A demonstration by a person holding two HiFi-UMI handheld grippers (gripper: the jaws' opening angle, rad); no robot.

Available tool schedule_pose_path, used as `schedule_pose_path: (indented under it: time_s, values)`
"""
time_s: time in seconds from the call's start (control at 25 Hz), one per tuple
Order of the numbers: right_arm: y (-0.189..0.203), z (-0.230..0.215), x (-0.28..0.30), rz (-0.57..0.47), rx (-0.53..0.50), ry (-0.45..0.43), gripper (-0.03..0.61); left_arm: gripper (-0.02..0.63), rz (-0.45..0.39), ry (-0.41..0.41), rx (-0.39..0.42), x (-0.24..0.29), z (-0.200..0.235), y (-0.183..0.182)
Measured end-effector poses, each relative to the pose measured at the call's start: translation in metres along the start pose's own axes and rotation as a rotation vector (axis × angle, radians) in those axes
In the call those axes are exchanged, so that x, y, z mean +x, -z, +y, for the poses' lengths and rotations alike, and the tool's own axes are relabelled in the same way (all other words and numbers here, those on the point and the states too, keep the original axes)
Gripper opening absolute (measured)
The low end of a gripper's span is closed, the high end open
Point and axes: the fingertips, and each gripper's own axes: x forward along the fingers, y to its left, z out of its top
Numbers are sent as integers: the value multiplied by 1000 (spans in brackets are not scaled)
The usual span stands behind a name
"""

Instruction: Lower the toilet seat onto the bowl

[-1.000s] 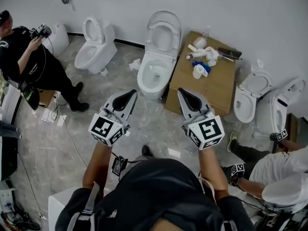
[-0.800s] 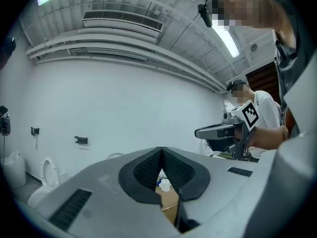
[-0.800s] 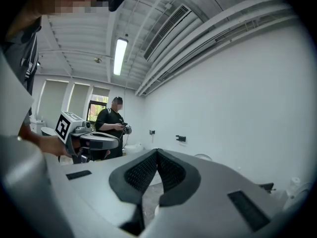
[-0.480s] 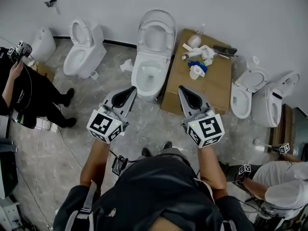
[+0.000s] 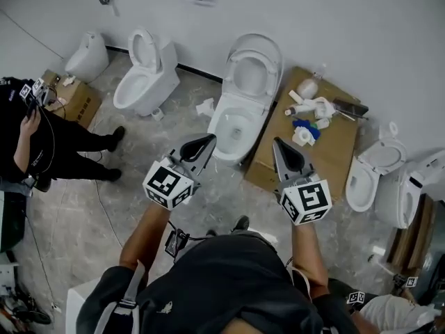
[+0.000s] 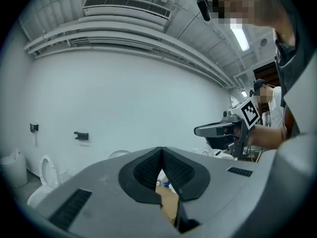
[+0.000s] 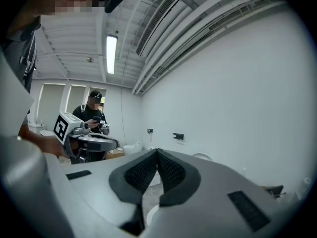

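The white toilet (image 5: 236,120) stands against the back wall in the head view, bowl open. Its seat (image 5: 254,67) is raised and leans back toward the wall. My left gripper (image 5: 207,140) hovers just in front of the bowl's left side, shut and holding nothing. My right gripper (image 5: 278,143) hovers level with it to the right of the bowl, over the cardboard's edge, also shut and holding nothing. In the left gripper view the jaws (image 6: 161,149) meet at the tip. The right gripper view shows the same closed tip (image 7: 157,150). Neither gripper touches the toilet.
A cardboard sheet (image 5: 327,148) with bottles and fittings lies right of the toilet. More toilets stand at the left (image 5: 142,78) and right (image 5: 372,172). A person in black (image 5: 42,138) stands at the far left beside a carton (image 5: 73,103). Cables run across the floor.
The head view has swung, so the toilet and cardboard now sit further right and lower. Both grippers stay shut and side by side in front of the bowl.
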Motion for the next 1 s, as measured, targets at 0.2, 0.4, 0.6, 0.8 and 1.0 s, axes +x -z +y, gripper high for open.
schedule_pose_path:
  time_s: [0.2,0.4,0.6,0.8,1.0]
  values:
    - [0,-31,18,-9,-6,-44,8,3,-2,-38,16,34,8,-4]
    - [-2,-57,35,-9,5,-49,8,3,0,-45,19,61,18,-12]
    - [1,-79,62,4,7,-23,8,3,-8,-23,8,87,42,-13]
    - [-3,-88,94,22,10,18,8,3,-11,26,0,106,76,-12]
    - [-8,-95,132,34,2,69,8,3,-25,75,-14,120,116,-12]
